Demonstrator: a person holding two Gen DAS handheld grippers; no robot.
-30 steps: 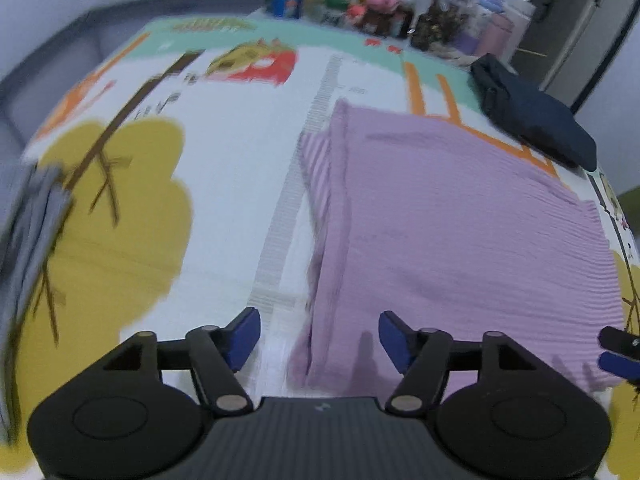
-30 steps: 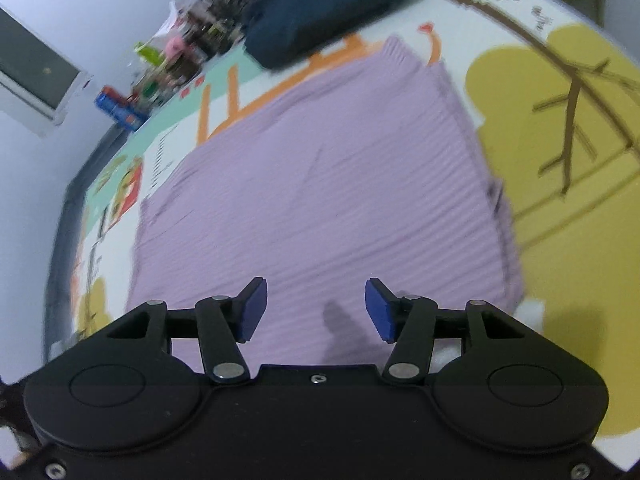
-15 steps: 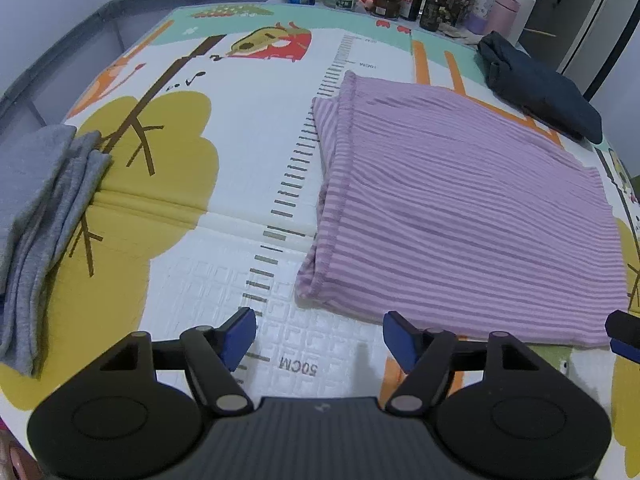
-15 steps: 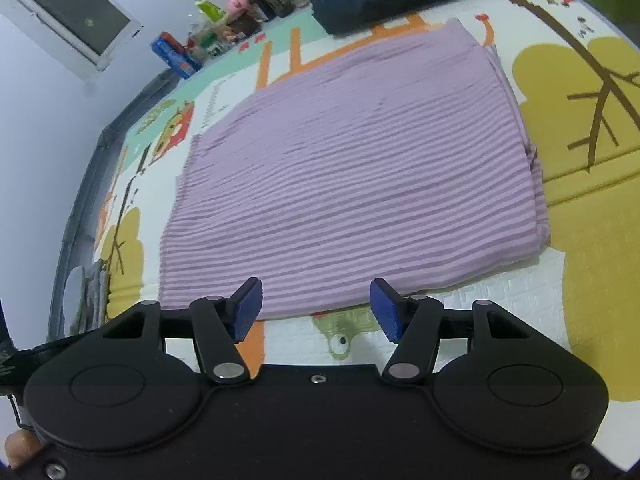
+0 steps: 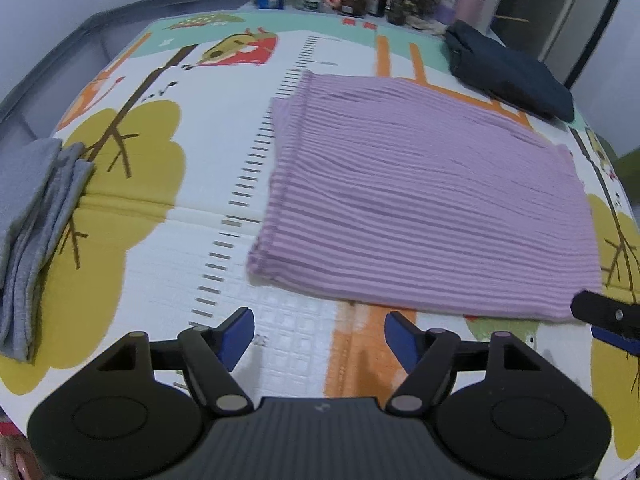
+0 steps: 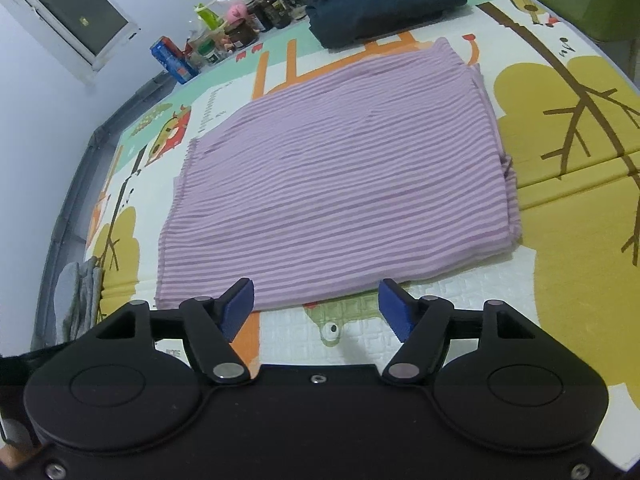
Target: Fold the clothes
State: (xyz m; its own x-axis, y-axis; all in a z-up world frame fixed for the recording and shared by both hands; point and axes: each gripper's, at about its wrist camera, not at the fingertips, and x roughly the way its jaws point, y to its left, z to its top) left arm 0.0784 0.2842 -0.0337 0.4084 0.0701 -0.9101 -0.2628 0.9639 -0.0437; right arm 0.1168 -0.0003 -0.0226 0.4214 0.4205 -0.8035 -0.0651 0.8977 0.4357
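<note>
Here, the left tongs (image 5: pixel 319 336) stand wide and empty, the right tongs (image 6: pixel 316 306) opening, empty, just short of the folded purple garment's (image 6: pixel 340 184) near edge; bare play mat (image 5: pixel 280 344) lies between.

Left wrist view: looks steeply down and forward from near the front left corner of the folded purple striped garment (image 5: pixel 428 200). Right wrist view: same downward aim, from its front right. Both share the garment (image 6: pixel 340 184) and cartoon-printed play mat (image 5: pixel 224 128).
</note>
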